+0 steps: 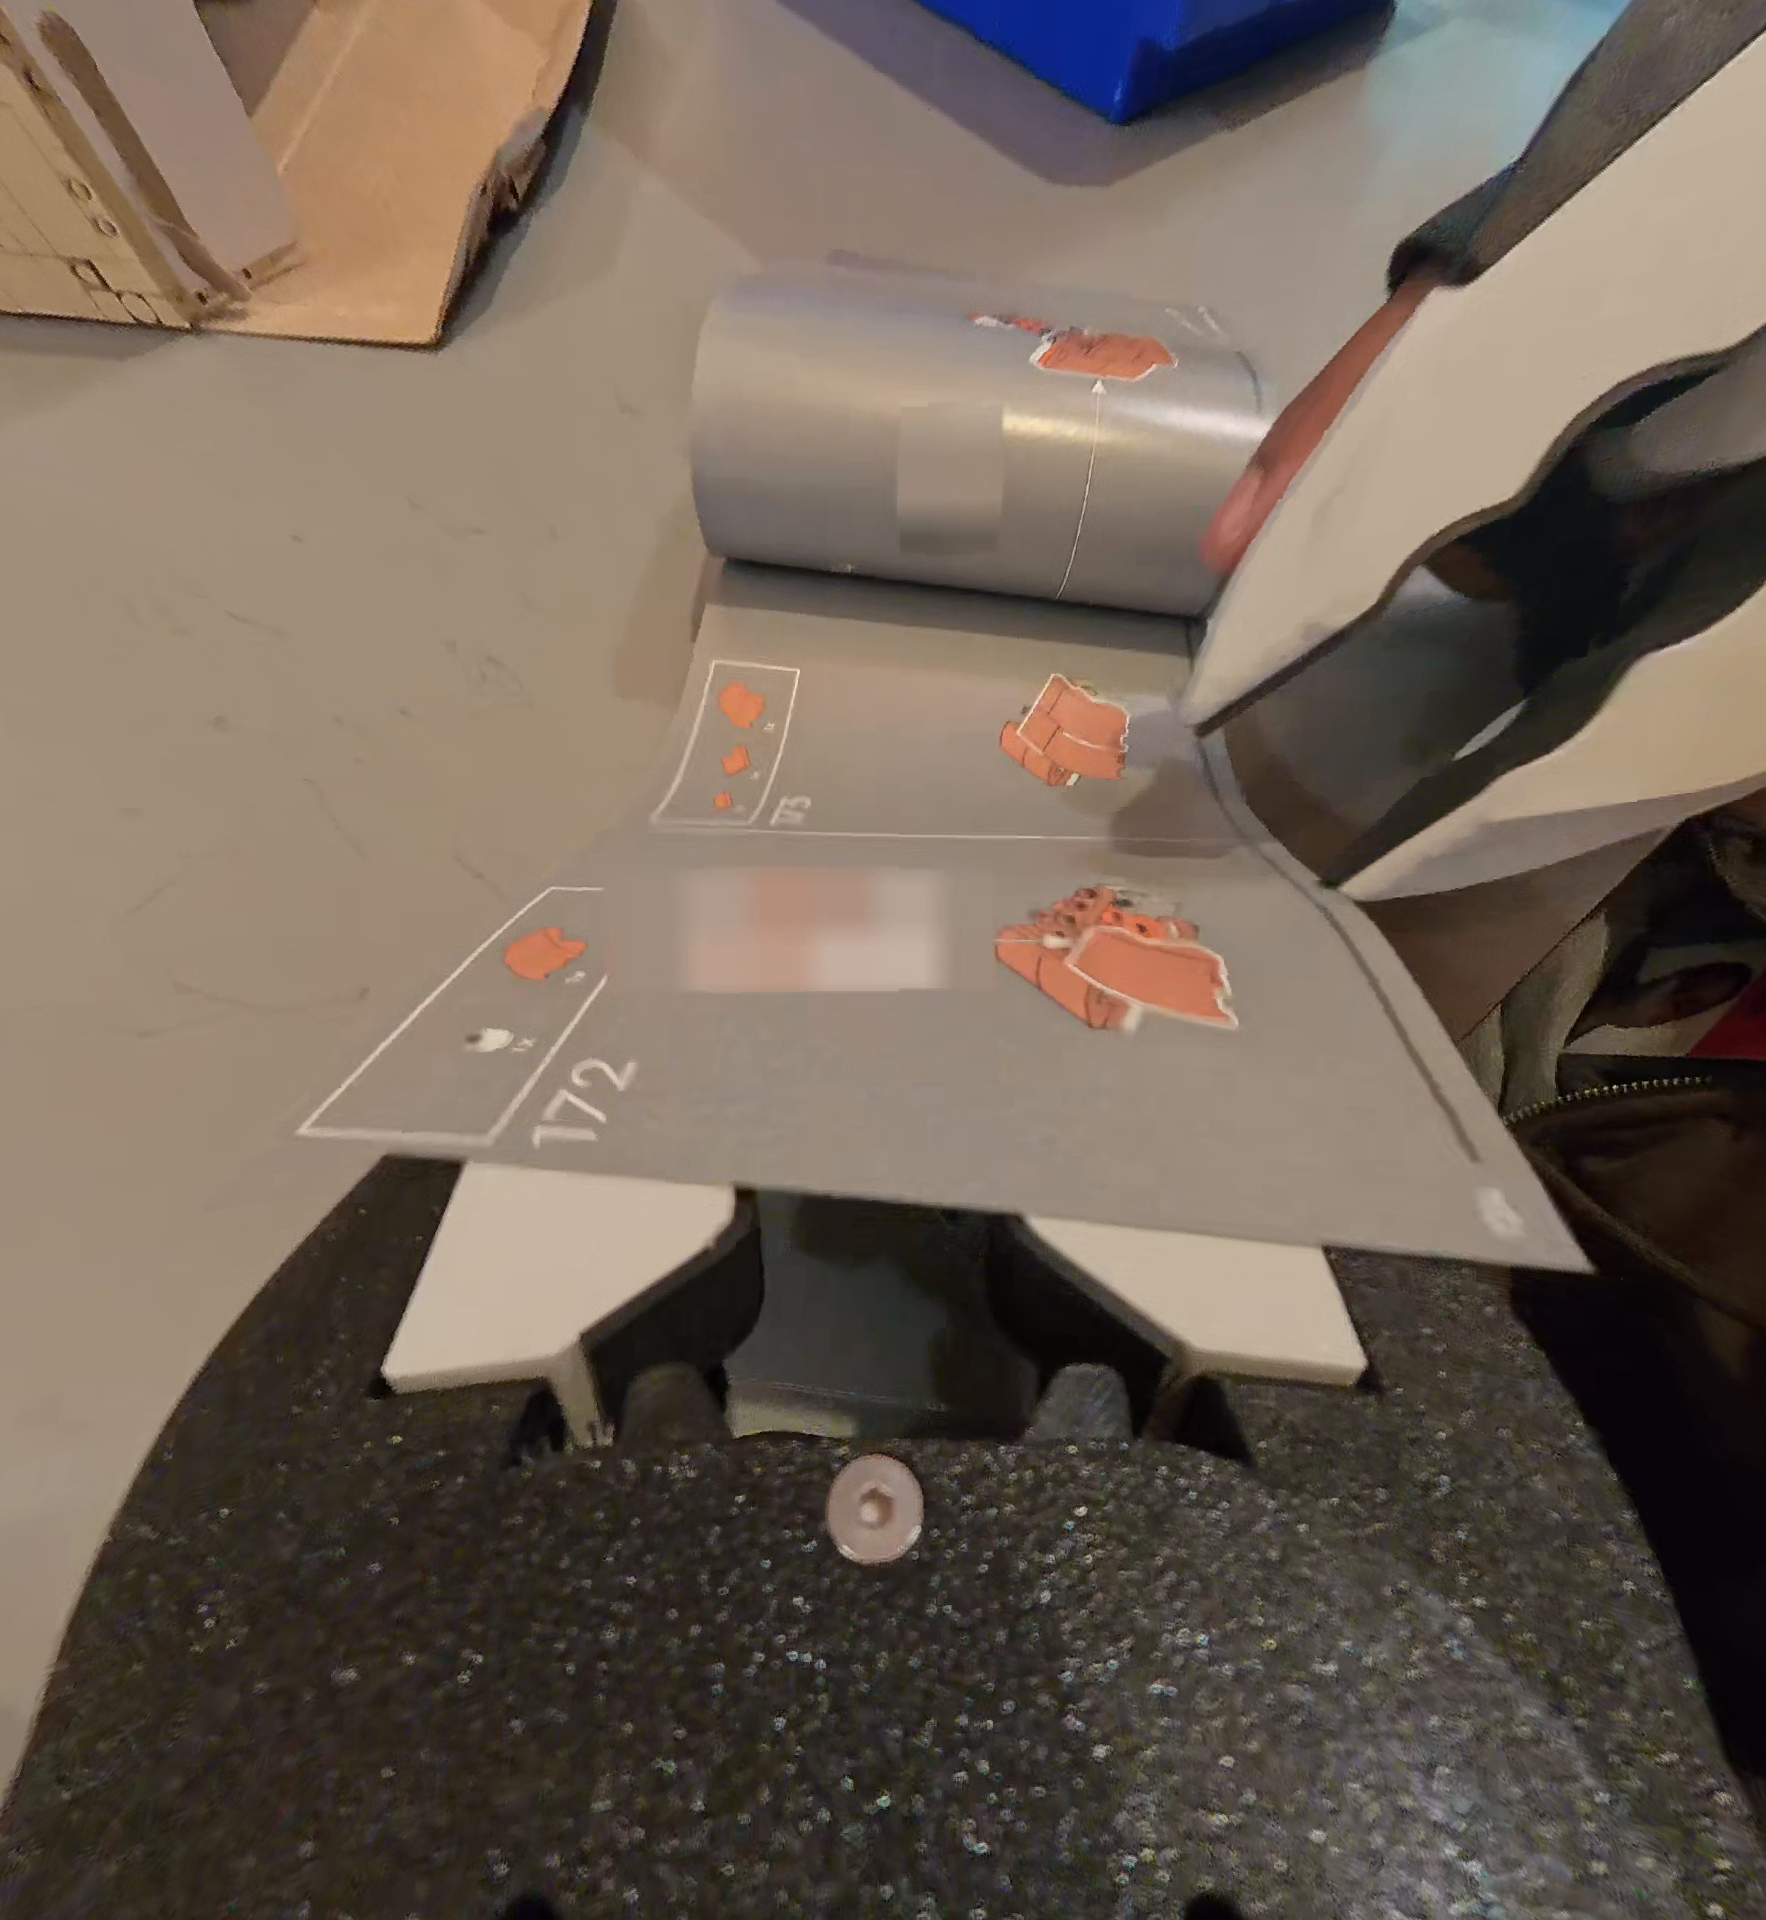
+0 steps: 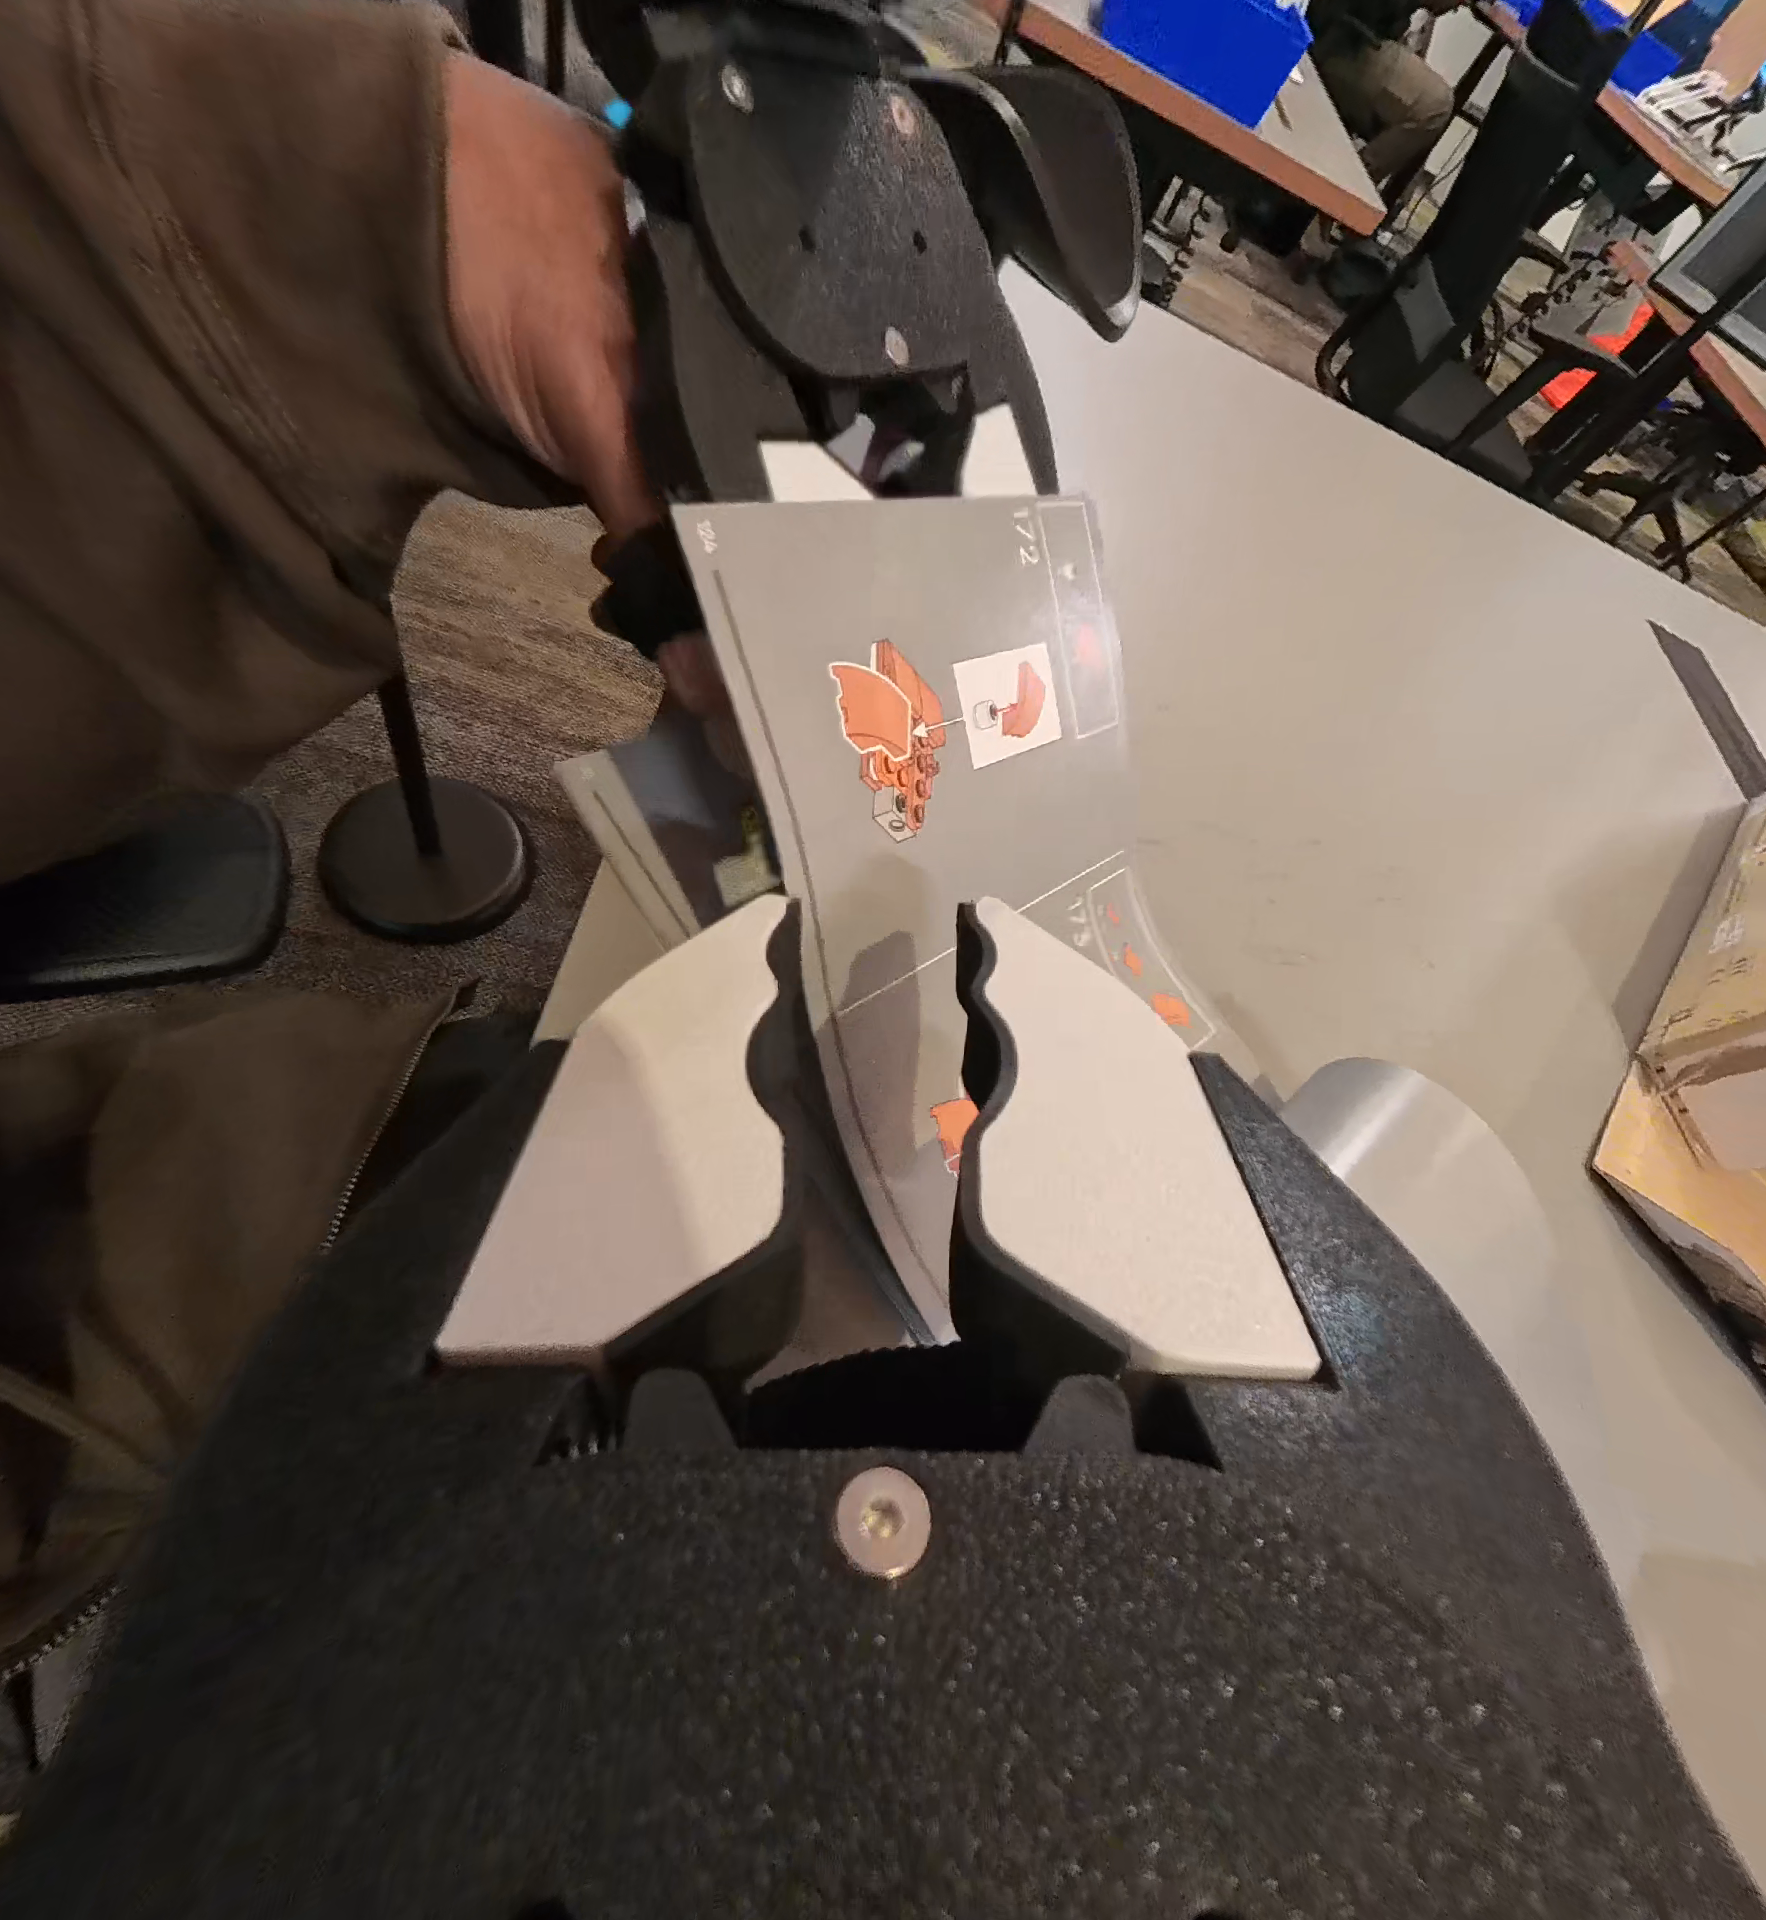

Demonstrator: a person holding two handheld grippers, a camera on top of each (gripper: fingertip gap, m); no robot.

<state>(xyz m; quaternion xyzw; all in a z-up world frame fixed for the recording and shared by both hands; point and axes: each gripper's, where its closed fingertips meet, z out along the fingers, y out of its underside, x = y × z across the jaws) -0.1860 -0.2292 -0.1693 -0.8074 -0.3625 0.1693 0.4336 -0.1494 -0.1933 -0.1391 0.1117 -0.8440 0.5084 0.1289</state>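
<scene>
A grey instruction booklet [image 1: 858, 1039] with orange brick drawings lies open on the grey table [image 1: 235, 623]. Its far pages curl into a roll [image 1: 962, 457]. My left gripper [image 1: 879, 1174] is under the near page edge, which rests across both fingers and hides the tips; the finger bases stand apart. My right gripper [image 2: 874, 935] is open, with the page's side edge [image 2: 910, 623] passing between its jaws. It shows in the left wrist view [image 1: 1263, 800] at the right. The left gripper [image 2: 900, 468] shows at the far page edge in the right wrist view.
A cardboard box [image 1: 391, 208] stands at the back left and a blue bin [image 1: 1149, 52] behind the booklet. The person's brown jacket [image 2: 131, 416] and hand [image 2: 536, 312] are at the table edge. A black stand base [image 2: 422, 862] is on the floor. Chairs and tables [image 2: 1481, 260] stand beyond.
</scene>
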